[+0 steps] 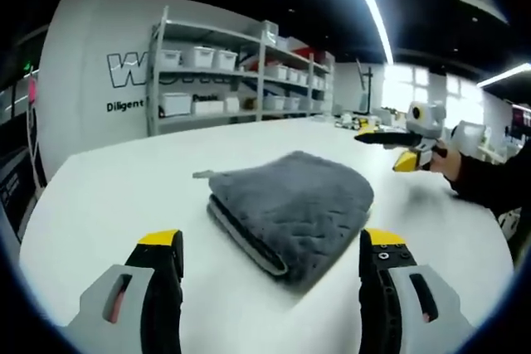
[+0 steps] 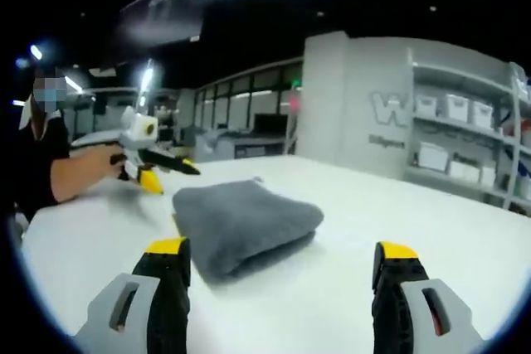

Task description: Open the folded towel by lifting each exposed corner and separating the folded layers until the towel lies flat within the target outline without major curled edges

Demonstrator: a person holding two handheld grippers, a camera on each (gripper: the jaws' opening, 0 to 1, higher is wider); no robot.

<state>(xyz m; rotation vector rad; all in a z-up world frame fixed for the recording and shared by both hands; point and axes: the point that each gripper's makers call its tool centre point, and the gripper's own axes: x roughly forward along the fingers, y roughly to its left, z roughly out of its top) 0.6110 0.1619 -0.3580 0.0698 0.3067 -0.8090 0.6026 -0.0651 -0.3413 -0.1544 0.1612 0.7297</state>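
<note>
Hovering spread-jawed, left gripper [image 1: 271,259] and right gripper [image 2: 278,275] sit just beside the towel [image 1: 290,209], still fully folded, nothing opened.

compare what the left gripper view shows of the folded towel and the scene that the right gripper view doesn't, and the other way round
Left gripper view: the towel's stacked layer edges face the camera, a small tag sticks out at its far corner, and the right tool comes in from the right.

Right gripper view: the towel's rounded folded side faces the camera; the left tool hangs beyond it, held by a person's hand.

Both: grey towel folded on the white table, shelves of bins behind, each view's own jaws apart and holding nothing.
</note>
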